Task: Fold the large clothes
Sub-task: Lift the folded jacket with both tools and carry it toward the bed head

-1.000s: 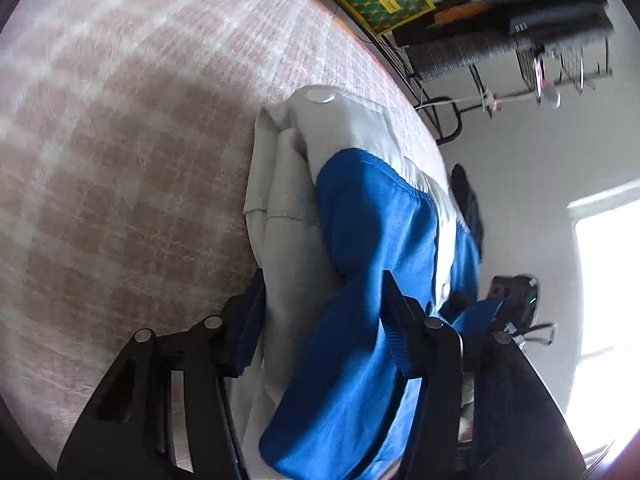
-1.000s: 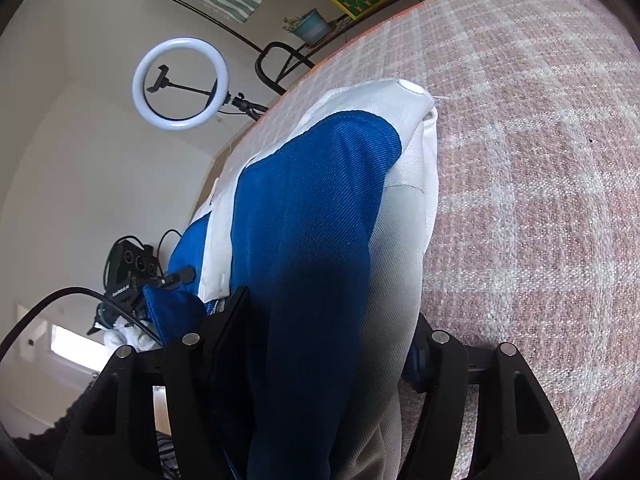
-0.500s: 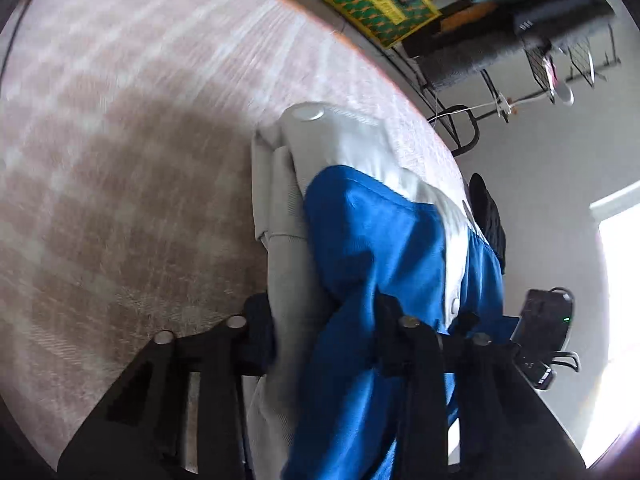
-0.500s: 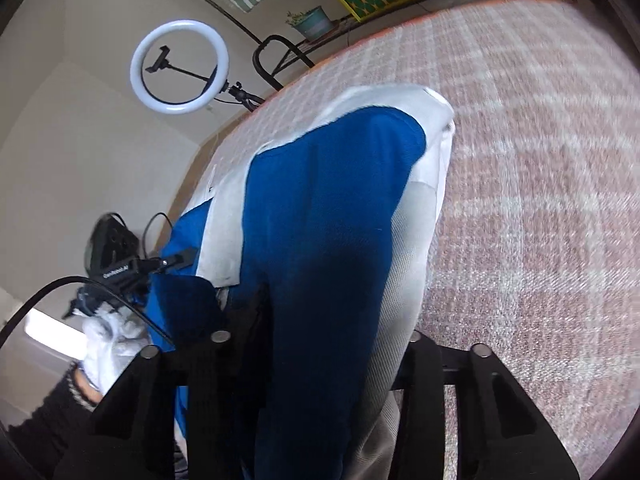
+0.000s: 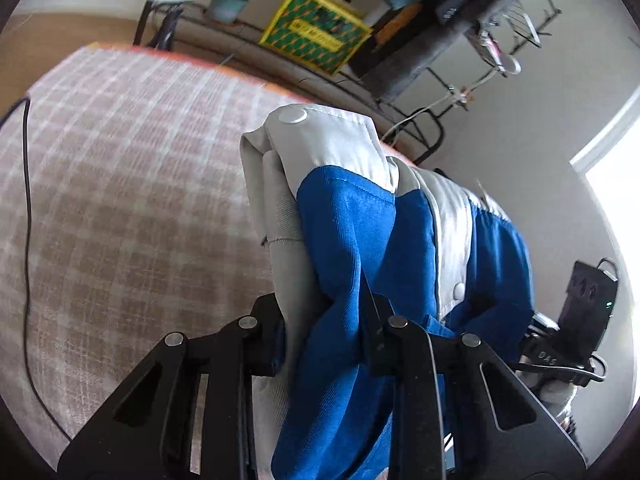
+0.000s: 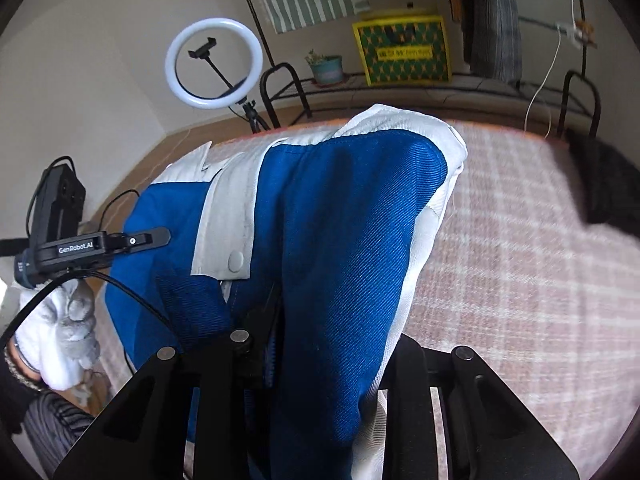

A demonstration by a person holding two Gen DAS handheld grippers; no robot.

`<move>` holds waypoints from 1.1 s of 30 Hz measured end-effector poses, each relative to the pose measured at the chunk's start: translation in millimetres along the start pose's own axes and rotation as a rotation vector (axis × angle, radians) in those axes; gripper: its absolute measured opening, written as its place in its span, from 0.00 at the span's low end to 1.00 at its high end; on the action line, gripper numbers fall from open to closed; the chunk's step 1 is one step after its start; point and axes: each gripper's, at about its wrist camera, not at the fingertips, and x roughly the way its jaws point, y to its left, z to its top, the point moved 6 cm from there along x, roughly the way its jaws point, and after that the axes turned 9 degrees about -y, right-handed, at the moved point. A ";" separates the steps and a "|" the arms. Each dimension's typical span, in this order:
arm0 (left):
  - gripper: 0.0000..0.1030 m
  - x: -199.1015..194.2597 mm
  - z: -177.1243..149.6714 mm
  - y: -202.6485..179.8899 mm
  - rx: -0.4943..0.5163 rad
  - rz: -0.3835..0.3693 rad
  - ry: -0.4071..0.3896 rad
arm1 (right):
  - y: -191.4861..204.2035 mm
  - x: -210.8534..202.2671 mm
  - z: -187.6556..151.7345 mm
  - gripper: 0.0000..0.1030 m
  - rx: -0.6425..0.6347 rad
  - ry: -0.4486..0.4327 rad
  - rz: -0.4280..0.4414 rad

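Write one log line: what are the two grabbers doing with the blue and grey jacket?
left gripper: closing on jacket | right gripper: closing on jacket | surface: checked cover

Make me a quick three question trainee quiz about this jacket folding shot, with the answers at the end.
1. True or false: the blue and grey jacket lies flat on the checked blanket.
2. What sits between the closing fingers of the left gripper and the right gripper?
A. nothing
B. bunched jacket fabric
C. a cable
3. Fill in: the round white thing on a stand by the wall is a ____ light.

Key: 1 false, one end is lifted. 2 B. 3 ring.
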 end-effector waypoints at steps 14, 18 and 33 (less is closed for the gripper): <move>0.25 18.3 1.2 -117.0 0.163 -0.122 -0.041 | -25.5 -97.4 18.9 0.24 -0.132 -0.145 -0.195; 0.25 50.9 -4.6 -153.8 0.208 -0.146 -0.025 | -64.4 -120.9 18.0 0.24 -0.100 -0.161 -0.227; 0.25 229.7 -6.6 -325.0 0.333 -0.264 0.061 | -248.8 -160.3 60.5 0.24 -0.035 -0.172 -0.399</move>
